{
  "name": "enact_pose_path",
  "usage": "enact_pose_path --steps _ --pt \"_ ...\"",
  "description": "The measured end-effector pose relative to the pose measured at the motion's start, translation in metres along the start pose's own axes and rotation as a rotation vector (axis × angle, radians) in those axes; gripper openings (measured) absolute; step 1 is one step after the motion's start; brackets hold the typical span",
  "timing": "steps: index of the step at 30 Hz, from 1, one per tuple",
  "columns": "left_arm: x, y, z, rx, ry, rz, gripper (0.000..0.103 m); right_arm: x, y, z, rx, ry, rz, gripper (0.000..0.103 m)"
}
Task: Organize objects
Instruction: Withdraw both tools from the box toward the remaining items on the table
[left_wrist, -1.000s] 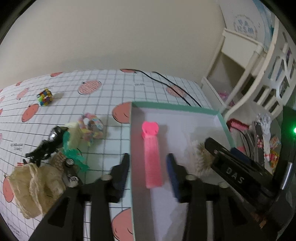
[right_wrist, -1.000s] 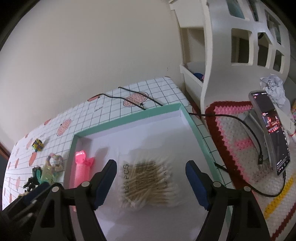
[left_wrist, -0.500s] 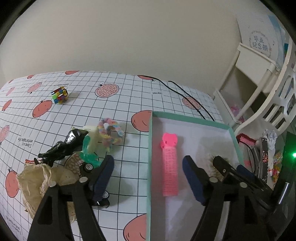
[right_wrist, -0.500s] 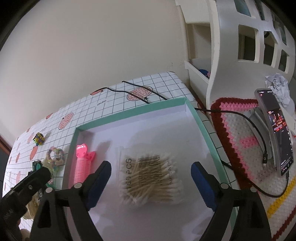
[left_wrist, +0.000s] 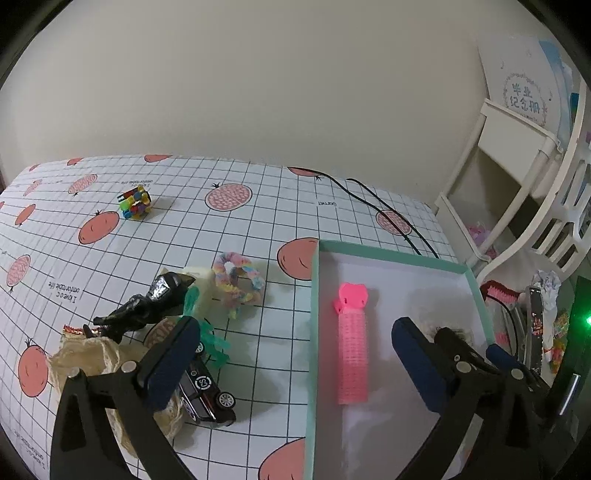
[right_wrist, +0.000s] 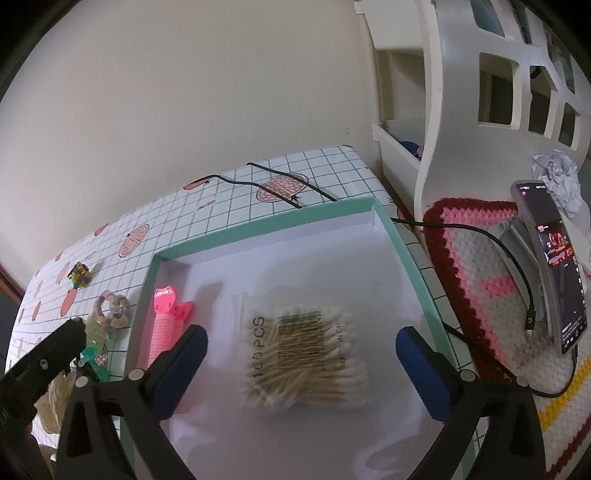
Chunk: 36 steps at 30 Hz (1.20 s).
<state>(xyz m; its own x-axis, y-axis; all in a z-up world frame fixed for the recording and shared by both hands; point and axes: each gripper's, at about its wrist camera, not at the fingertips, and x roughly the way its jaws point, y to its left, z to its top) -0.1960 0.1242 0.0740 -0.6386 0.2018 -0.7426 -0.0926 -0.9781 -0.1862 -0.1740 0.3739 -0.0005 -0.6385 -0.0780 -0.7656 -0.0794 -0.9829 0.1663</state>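
Both hand-held grippers, left (left_wrist: 295, 354) and right (right_wrist: 301, 354), hang released; box (right_wrist: 402, 240) holds two items, toys (left_wrist: 207, 384) lower left remain.

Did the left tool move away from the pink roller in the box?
Yes. The left tool has pulled back and opened wider. Earlier its fingers flanked the pink roller in the green box; now the left finger sits over the toy car.

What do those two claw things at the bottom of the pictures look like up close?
Each tool is the same: the left tool and the right tool have two angular black plastic arms studded with silver rivets, ending in dark blue padded fingertips. No cables or sleeves show on them, and no lettering is legible.
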Motion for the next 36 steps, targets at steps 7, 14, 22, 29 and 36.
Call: enact_pose_path --steps 7,14,22,29,36 --pt "-0.001 0.001 0.001 0.003 -0.015 0.023 0.103 -0.001 0.003 0.0 -0.016 0.0 0.004 0.103" --pt "-0.011 0.004 0.003 0.001 -0.037 0.02 0.103 -0.009 0.008 0.001 -0.017 -0.004 0.002 0.103" --pt "-0.035 0.02 0.007 -0.013 -0.065 0.021 0.103 -0.035 0.021 0.002 -0.007 -0.048 0.013 0.103" --pt "-0.061 0.053 0.01 -0.076 -0.086 0.009 0.103 -0.054 0.045 -0.005 -0.056 -0.057 0.055 0.103" --pt "-0.071 0.1 0.013 -0.151 -0.036 0.055 0.103 -0.063 0.081 -0.01 -0.095 -0.067 0.114 0.103"
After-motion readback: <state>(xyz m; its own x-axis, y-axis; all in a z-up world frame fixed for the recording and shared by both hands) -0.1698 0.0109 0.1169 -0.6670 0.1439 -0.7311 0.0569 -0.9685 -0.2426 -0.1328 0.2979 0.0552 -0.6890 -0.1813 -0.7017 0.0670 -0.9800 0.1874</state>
